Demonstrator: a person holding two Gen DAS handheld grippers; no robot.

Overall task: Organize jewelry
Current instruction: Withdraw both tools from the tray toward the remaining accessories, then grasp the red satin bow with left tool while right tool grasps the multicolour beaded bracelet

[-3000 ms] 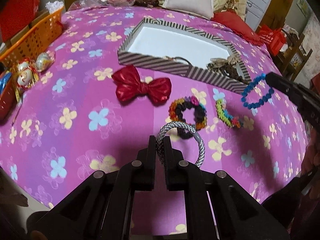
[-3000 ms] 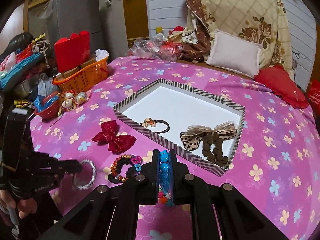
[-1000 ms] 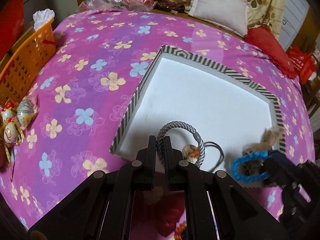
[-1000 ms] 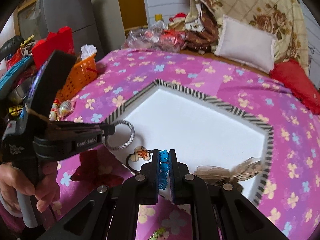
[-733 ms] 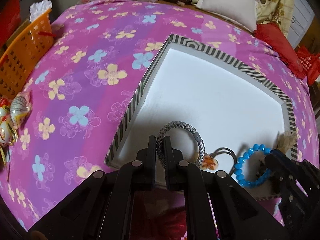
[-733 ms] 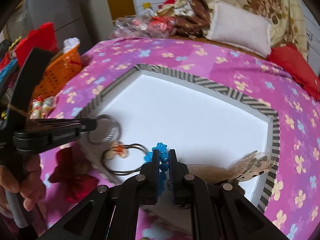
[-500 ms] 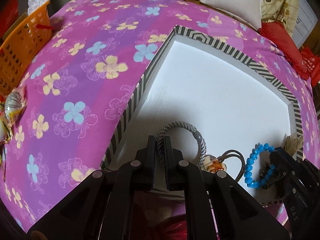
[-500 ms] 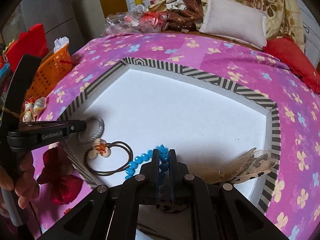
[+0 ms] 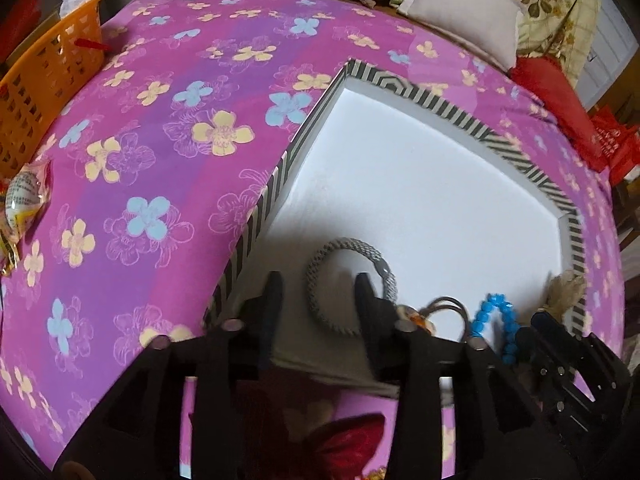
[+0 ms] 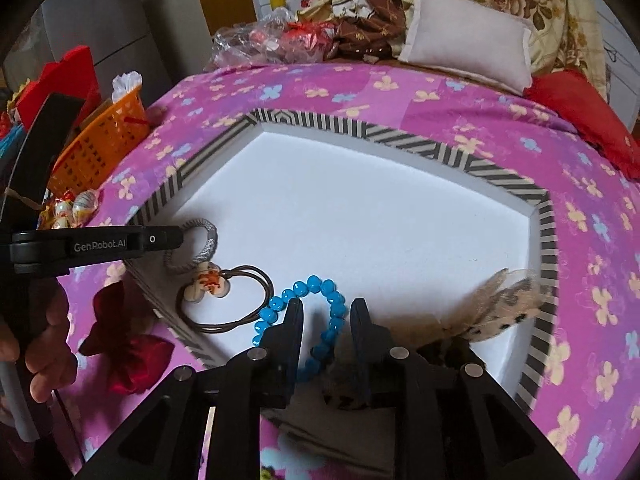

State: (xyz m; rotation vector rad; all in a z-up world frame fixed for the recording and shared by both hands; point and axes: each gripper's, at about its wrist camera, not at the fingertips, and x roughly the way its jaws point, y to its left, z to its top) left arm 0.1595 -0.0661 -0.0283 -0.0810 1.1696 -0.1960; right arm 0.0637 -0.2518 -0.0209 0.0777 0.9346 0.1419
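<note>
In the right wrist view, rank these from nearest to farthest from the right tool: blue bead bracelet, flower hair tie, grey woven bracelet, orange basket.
1. Blue bead bracelet: lies between the opening jaws of the right tool, in the striped box.
2. Flower hair tie: just left of the beads, in the box.
3. Grey woven bracelet: farther left, at the box's left corner.
4. Orange basket: far left, outside the box.

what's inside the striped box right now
Grey braided bracelet, brown hair tie with a flower charm, blue bead bracelet, leopard-print bow. The grippers hide the box's near edge.
</note>
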